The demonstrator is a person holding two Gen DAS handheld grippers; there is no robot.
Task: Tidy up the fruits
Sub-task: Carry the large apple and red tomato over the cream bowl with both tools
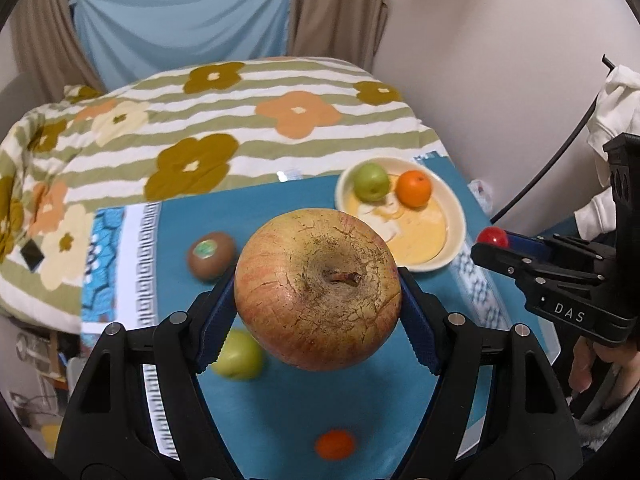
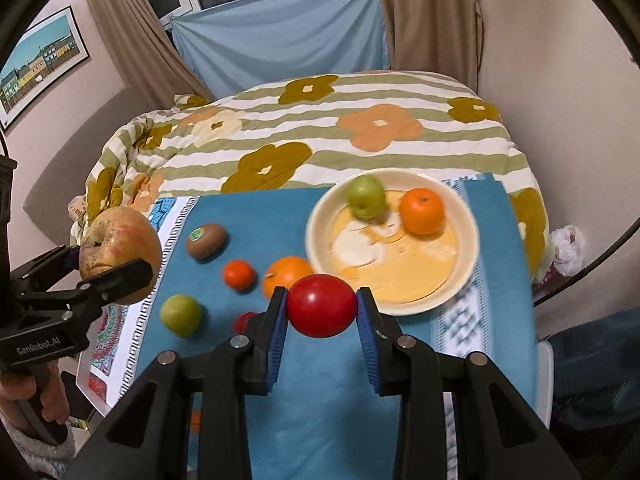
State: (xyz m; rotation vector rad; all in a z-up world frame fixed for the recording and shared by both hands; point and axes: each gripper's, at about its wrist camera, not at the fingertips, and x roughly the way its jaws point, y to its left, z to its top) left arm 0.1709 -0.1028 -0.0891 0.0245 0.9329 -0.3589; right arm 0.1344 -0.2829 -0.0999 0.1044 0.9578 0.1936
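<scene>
Left gripper point(image 1: 318, 292) clamped on a big cracked apple point(image 1: 317, 289), lifted off the blue cloth point(image 1: 280, 400); right gripper point(image 2: 321, 306) pinching a red tomato point(image 2: 321, 305) just short of the bowl's point(image 2: 468, 256) near rim. Bare cloth directly beneath both — loose fruit off to the left: green apple point(image 2: 181, 314), small orange point(image 2: 239, 274), stickered kiwi point(image 2: 206, 240). Green apple and orange already in the bowl; floral bedding point(image 2: 320, 136) beyond the cloth's far edge. "DAS" and "GenRobot.AI" on the gripper bodies.

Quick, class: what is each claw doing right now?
Left claw: closed on the large apple.
Right claw: closed on the red tomato.
</scene>
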